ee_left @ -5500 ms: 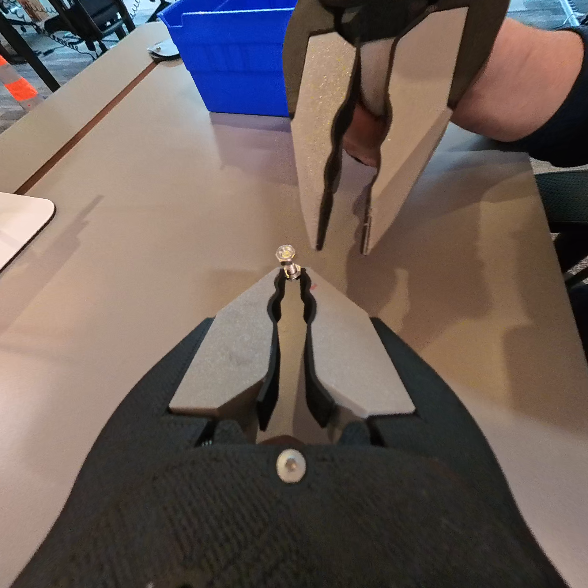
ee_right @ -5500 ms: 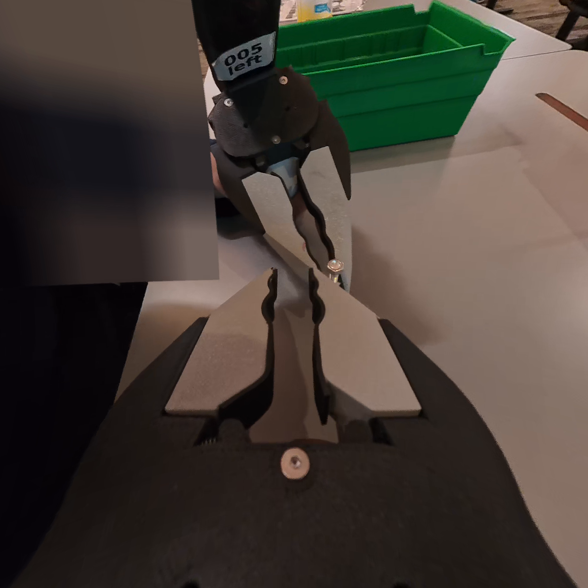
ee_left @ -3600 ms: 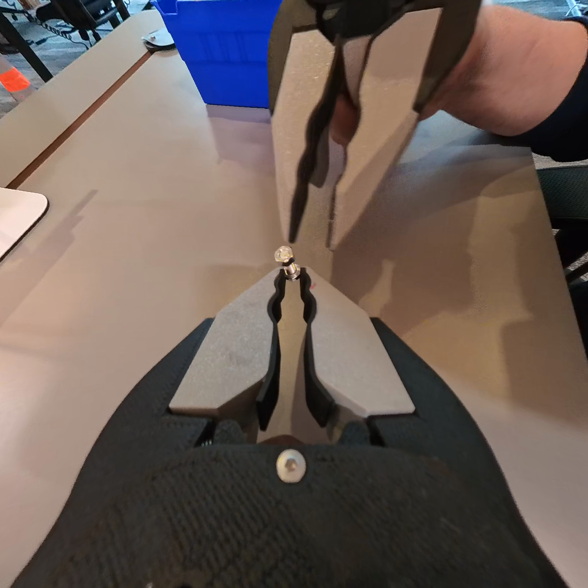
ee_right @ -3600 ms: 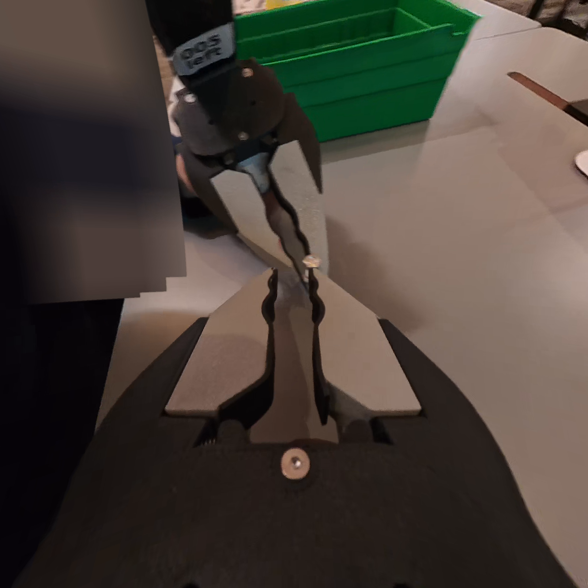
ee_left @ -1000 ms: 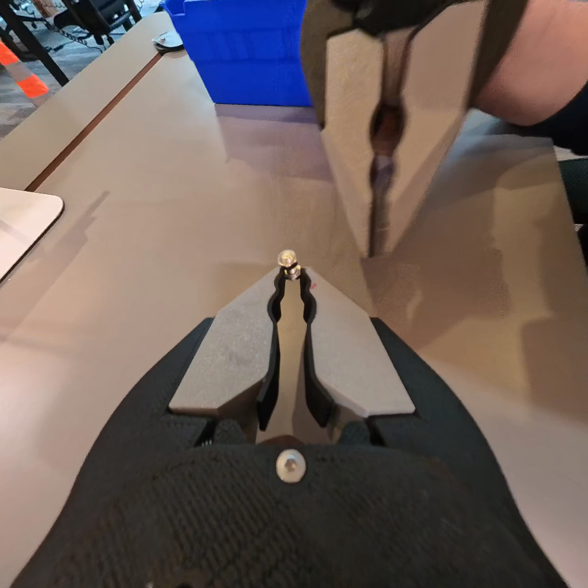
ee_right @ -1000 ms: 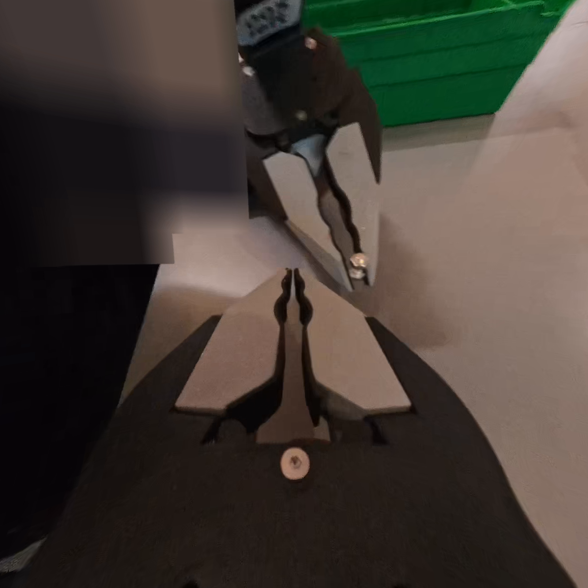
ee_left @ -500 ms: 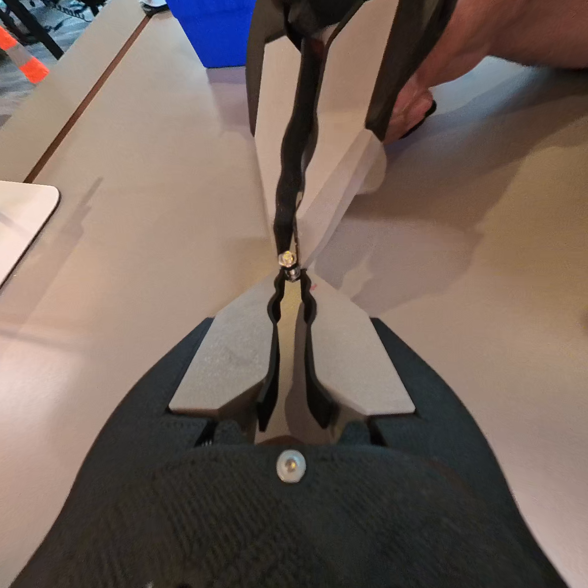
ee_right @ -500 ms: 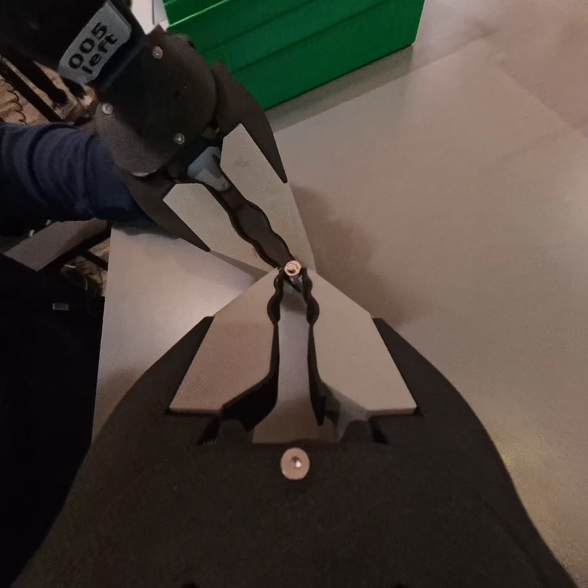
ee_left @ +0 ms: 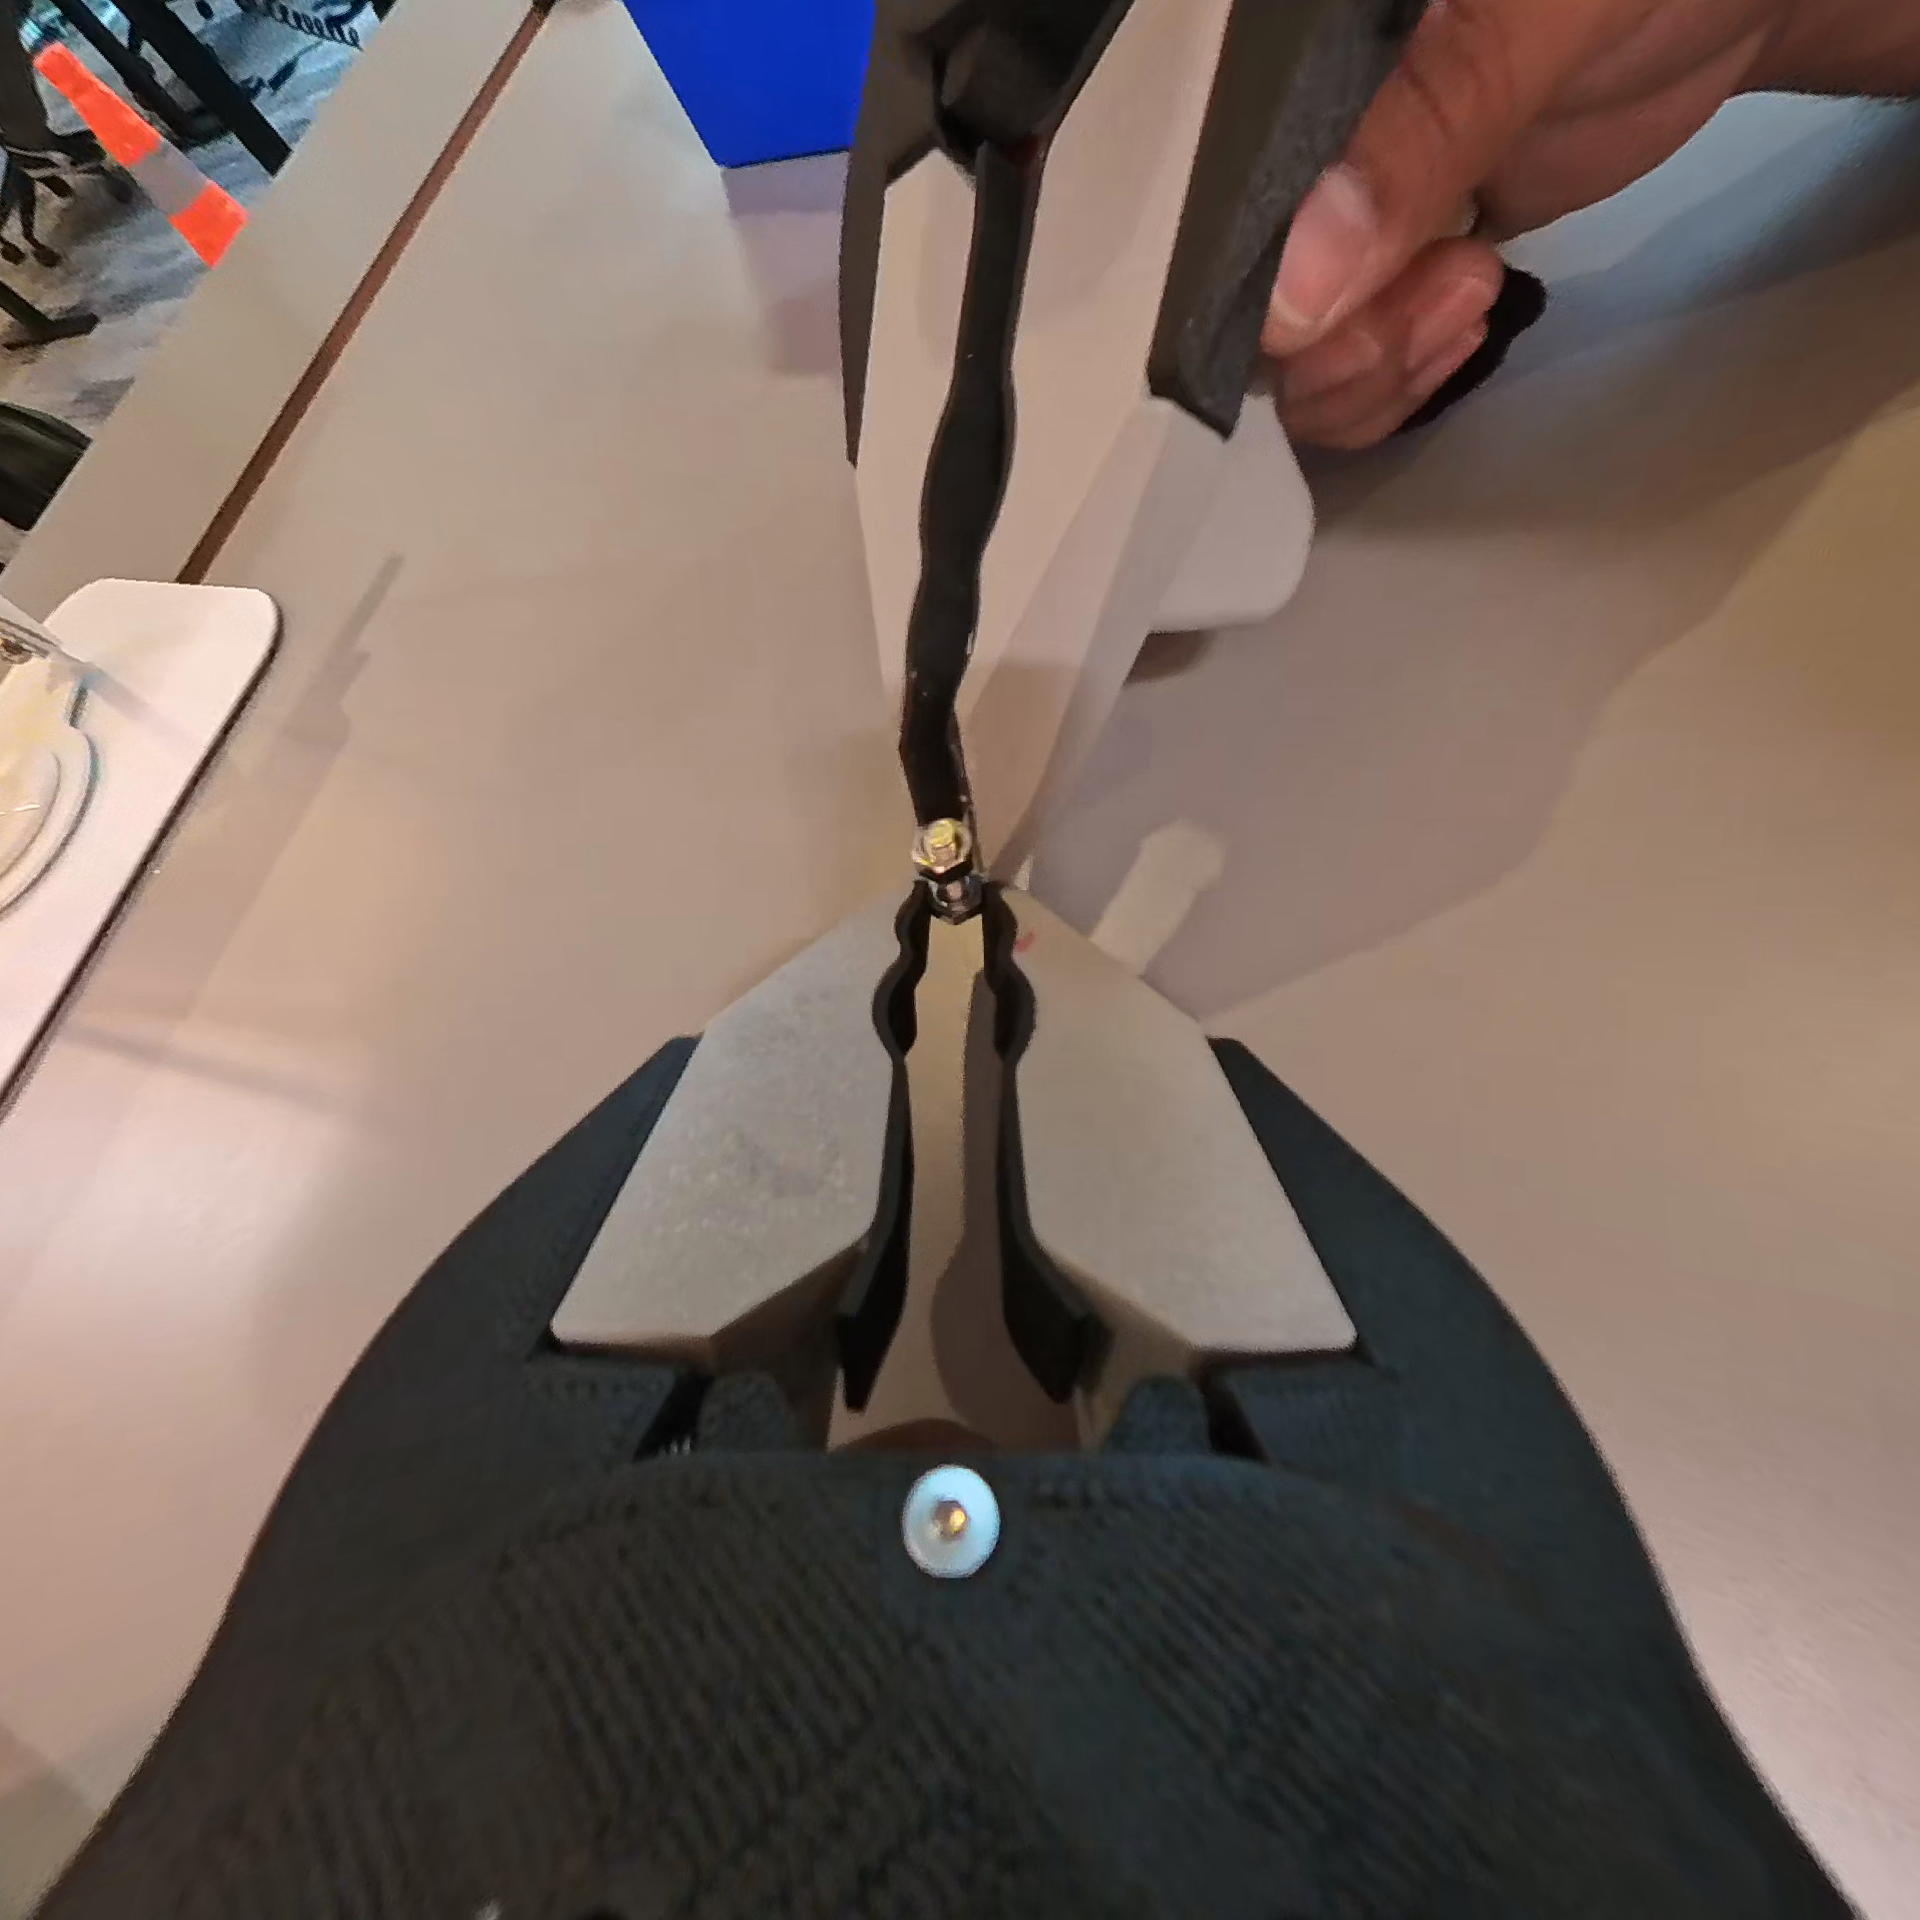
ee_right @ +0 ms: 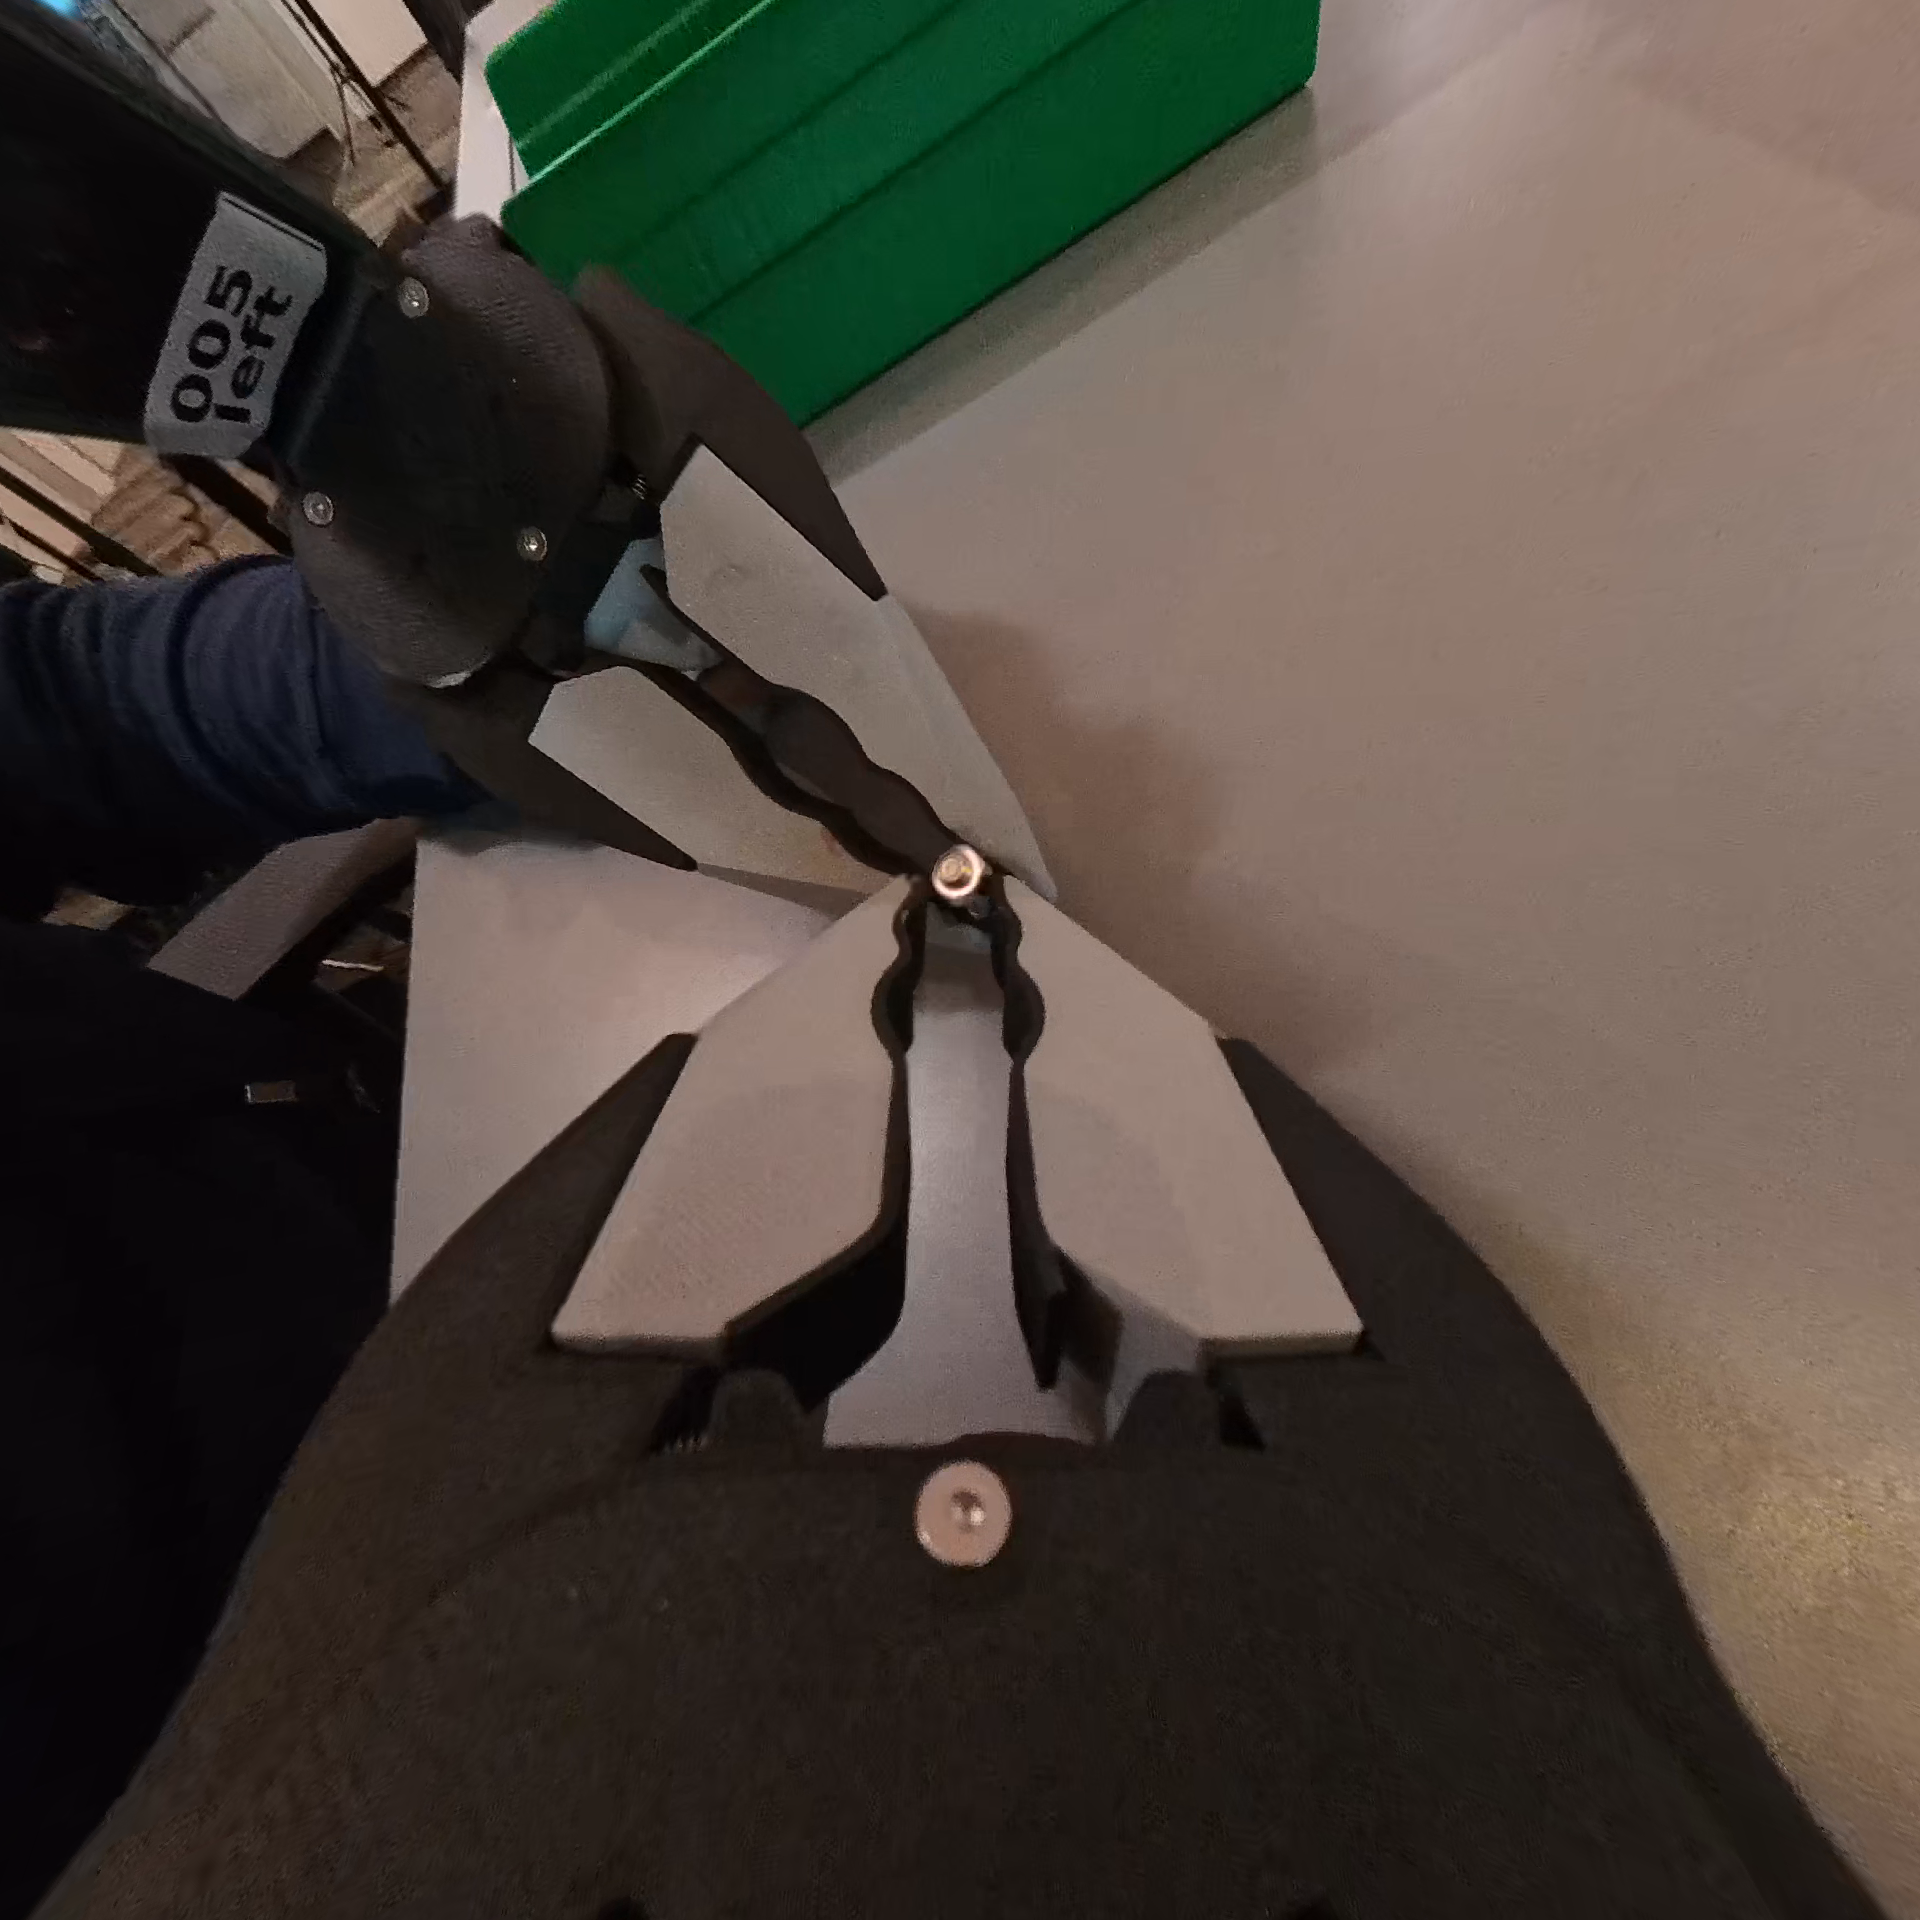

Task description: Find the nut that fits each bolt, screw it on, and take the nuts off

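My left gripper (ee_left: pixel 951 912) is shut on a small silver bolt (ee_left: pixel 951 891) and holds it above the grey table (ee_left: pixel 520 623). A silver hex nut (ee_left: pixel 940 844) sits on the bolt's outer end. My right gripper (ee_right: pixel 953 906) comes in from the far side, tip to tip with the left, and is shut on that nut (ee_right: pixel 958 871). In the left wrist view the right gripper (ee_left: pixel 943 821) reaches down from the top, seen edge-on. In the right wrist view the left gripper (ee_right: pixel 971 868) comes in from the upper left. The bolt's shank is mostly hidden between the pads.
A blue bin (ee_left: pixel 769 83) stands at the table's far end. A green bin (ee_right: pixel 883 187) stands behind the left gripper. A white tray (ee_left: pixel 135 707) lies at the left edge. A person's hand (ee_left: pixel 1455 156) and dark sleeve (ee_right: pixel 156 707) hold the grippers. My two grippers' fingertips are within a few centimetres of each other.
My right gripper, open and hovering at first, shut, swung aside, then came in to the bolt's end and closed on the nut. My left gripper kept its hold throughout.
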Tool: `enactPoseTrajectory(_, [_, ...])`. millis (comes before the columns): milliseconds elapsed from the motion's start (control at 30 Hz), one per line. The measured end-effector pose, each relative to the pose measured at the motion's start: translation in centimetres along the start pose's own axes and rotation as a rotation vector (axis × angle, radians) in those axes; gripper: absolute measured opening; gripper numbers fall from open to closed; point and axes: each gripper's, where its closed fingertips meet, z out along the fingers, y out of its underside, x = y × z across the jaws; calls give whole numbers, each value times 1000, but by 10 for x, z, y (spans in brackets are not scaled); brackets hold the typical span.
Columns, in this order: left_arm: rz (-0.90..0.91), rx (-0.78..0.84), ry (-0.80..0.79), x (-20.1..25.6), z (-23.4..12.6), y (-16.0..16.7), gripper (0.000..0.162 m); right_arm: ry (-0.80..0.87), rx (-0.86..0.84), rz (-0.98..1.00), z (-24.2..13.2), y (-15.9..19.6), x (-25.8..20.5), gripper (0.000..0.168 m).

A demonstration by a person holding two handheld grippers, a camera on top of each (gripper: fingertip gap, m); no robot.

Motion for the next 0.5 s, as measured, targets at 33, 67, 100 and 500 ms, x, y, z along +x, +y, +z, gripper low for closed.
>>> enactPoseTrajectory(33, [10,-6,-11,-1,0,1,7,-19,2,13,0,0,-2,17])
enactPoseTrajectory(67, [23,-16,-23,-2,1,2,7,-34,1,30,1,0,-4,21])
enactPoseTrajectory(100, [36,-25,-36,-3,1,4,7,-30,1,38,2,0,-4,22])
enactPoseTrajectory(500, [70,-66,-88,-8,4,10,7,1,26,128,9,-1,5,15])
